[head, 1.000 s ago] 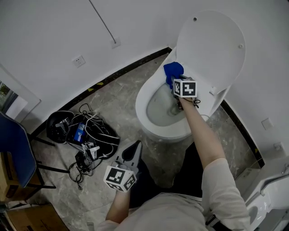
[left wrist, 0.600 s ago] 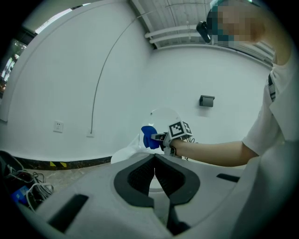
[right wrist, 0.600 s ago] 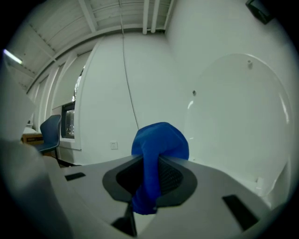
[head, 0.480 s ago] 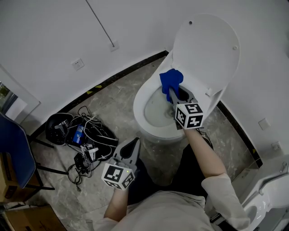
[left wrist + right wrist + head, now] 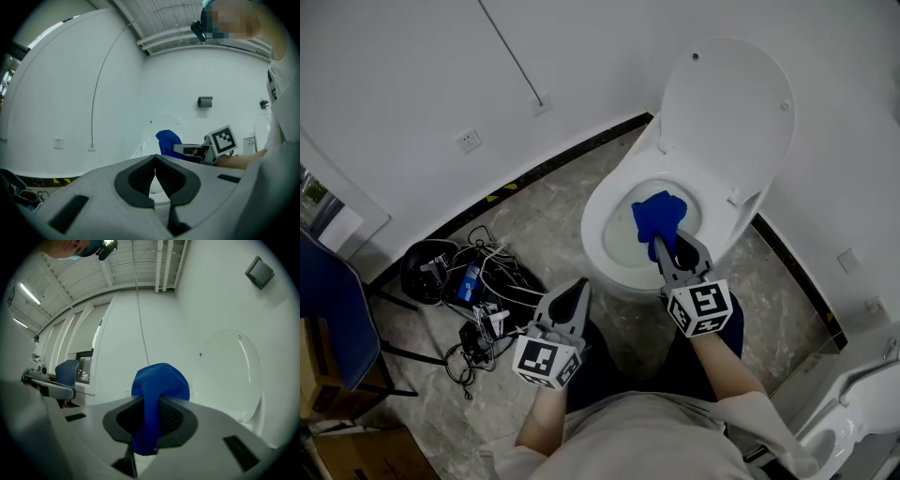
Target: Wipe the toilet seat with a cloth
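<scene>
A white toilet (image 5: pixel 609 202) stands against the wall with its lid (image 5: pixel 727 108) raised. Above the bowl hangs a blue cloth (image 5: pixel 657 217), pinched by my right gripper (image 5: pixel 667 246), which is shut on it. In the right gripper view the blue cloth (image 5: pixel 157 394) bulges out past the closed jaws, with the lid (image 5: pixel 234 376) beyond it. My left gripper (image 5: pixel 572 298) hovers over the floor in front of the toilet, shut and holding nothing. The left gripper view shows the blue cloth (image 5: pixel 168 142) and the right gripper's marker cube (image 5: pixel 222 138) ahead of its jaws.
A tangle of black cables and devices (image 5: pixel 464 281) lies on the marble floor at the left. A blue chair (image 5: pixel 328 319) stands at the far left edge. A second white fixture (image 5: pixel 853 412) sits at the lower right. Wall sockets (image 5: pixel 470 141) are on the curved white wall.
My right gripper has drawn back from the far rim near the lid toward me, carrying the blue cloth over the bowl. The left gripper has barely shifted.
</scene>
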